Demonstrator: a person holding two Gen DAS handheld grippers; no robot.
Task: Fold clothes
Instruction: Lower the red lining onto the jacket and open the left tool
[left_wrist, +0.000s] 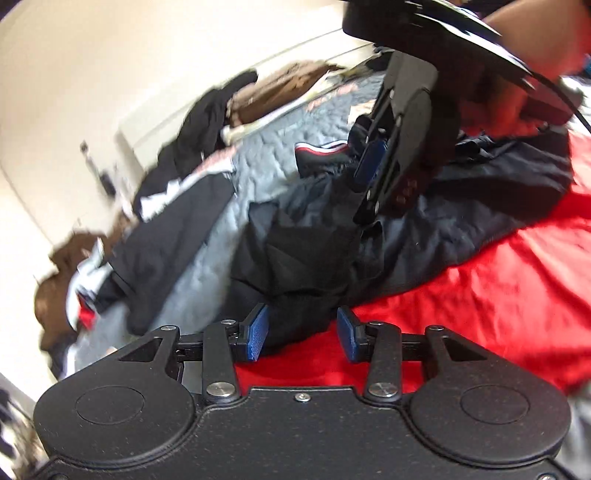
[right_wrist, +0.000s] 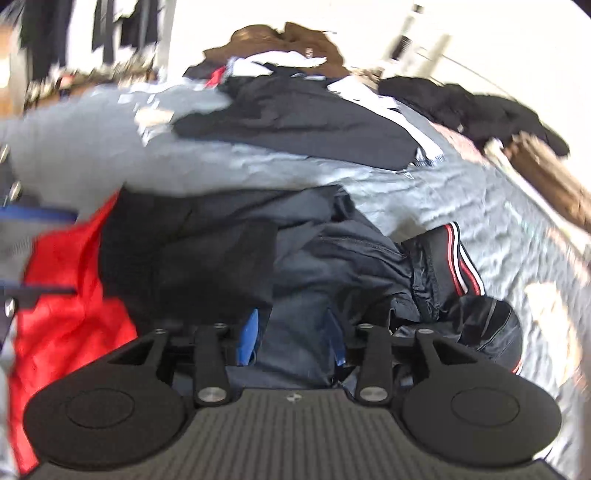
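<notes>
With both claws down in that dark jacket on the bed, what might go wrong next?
The left gripper has dark cloth between its pads, which do not seem to press it, so the cloth may slip free. The dark jacket lies bunched over the red cloth, so a pull might drag both. The right gripper sits close to the left one, so they might bump.

Both tools are matte black with blue ribbed pads. At the bottom of the frame, the left gripper (left_wrist: 301, 338) shows two round discs, silver pivot screws and slim linkage arms. The right gripper (right_wrist: 291, 338) has the same build plus a ridged grey plate. A black cable (left_wrist: 569, 99) trails at upper right.
</notes>
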